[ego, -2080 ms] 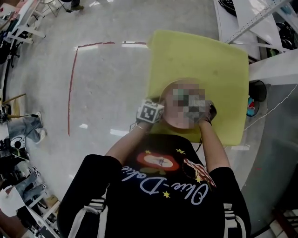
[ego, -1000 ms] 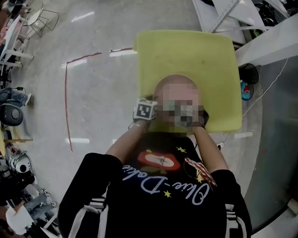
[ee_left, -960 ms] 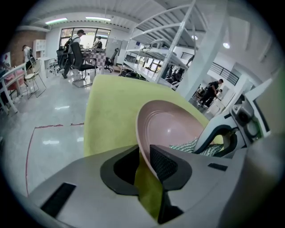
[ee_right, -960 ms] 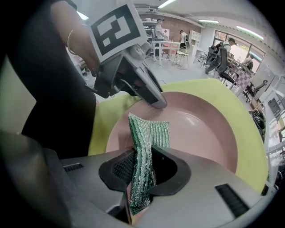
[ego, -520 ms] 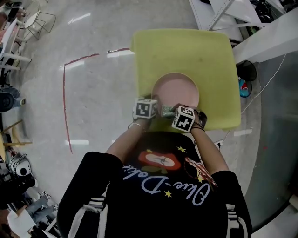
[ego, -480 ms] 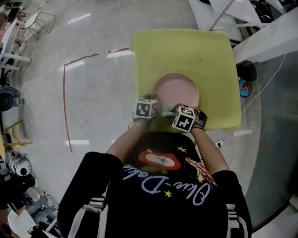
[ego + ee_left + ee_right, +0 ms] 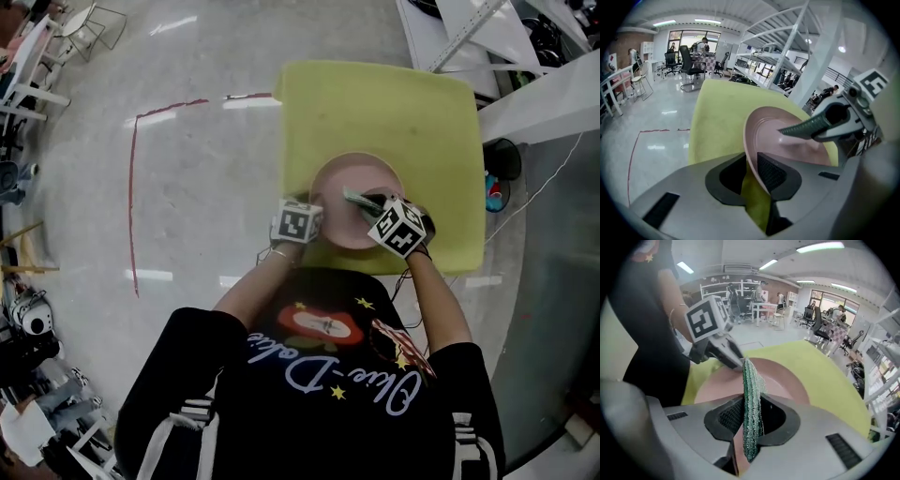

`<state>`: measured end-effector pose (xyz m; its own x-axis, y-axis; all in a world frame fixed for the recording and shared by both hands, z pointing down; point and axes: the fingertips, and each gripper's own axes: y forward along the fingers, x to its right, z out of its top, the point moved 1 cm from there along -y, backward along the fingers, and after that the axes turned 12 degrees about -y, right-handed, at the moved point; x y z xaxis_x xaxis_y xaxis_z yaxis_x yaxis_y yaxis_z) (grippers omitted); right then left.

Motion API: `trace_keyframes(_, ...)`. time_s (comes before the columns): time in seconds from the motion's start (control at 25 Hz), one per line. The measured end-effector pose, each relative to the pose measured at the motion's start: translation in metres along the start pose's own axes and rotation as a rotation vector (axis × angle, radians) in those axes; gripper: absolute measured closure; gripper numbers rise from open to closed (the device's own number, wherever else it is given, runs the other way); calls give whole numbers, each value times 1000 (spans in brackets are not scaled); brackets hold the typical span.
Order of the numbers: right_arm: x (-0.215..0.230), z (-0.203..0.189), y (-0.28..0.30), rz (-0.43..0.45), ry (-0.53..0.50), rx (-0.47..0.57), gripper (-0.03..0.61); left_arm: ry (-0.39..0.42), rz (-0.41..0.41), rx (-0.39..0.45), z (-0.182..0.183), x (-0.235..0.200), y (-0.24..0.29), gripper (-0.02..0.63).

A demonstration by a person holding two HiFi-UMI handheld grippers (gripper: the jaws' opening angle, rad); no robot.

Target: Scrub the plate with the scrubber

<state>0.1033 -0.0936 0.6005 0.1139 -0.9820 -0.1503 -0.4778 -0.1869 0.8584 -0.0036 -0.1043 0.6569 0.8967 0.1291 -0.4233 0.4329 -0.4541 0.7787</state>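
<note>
Near rim of plate (image 7: 333,202) beneath left tool (image 7: 317,214) and right tool (image 7: 377,204)

The plate (image 7: 333,202) is pale pink, the scrubber (image 7: 751,394) dark green with a mesh weave. The mat (image 7: 375,103) is yellow-green, the floor (image 7: 206,169) grey.

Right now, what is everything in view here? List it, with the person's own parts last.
plate: one, pink, on the table cover, near rim at the left gripper
scrubber: one, green, flat, tip against the plate
table cover: one, yellow-green, under the plate
tape line: one, red, on the grey floor, left of the table
shelving: white, behind the table
person: black printed shirt, bare forearms
left gripper: grey, jaws opening, plate rim between them
right gripper: grey, shut on the scrubber
</note>
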Motion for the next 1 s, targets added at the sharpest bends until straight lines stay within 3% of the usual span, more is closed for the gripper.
trace_keyframes(0.28, 51, -14, 11, -114, -96, -83, 517, -29, -15, -7, -3, 3, 2, 560)
trace_keyframes(0.48, 39, -17, 35, -40, -185, -135, 518, -16, -4, 3, -3, -1, -1, 558)
trace_keyframes(0.68, 29, -22, 43, 33, -90, -163, 517, -8, -11, 6, -4, -2, -1, 557)
trace_keyframes(1.0, 1, -24, 40, 72, -16, -207, 517, 16, 8, 10, -1, -8, -7, 555)
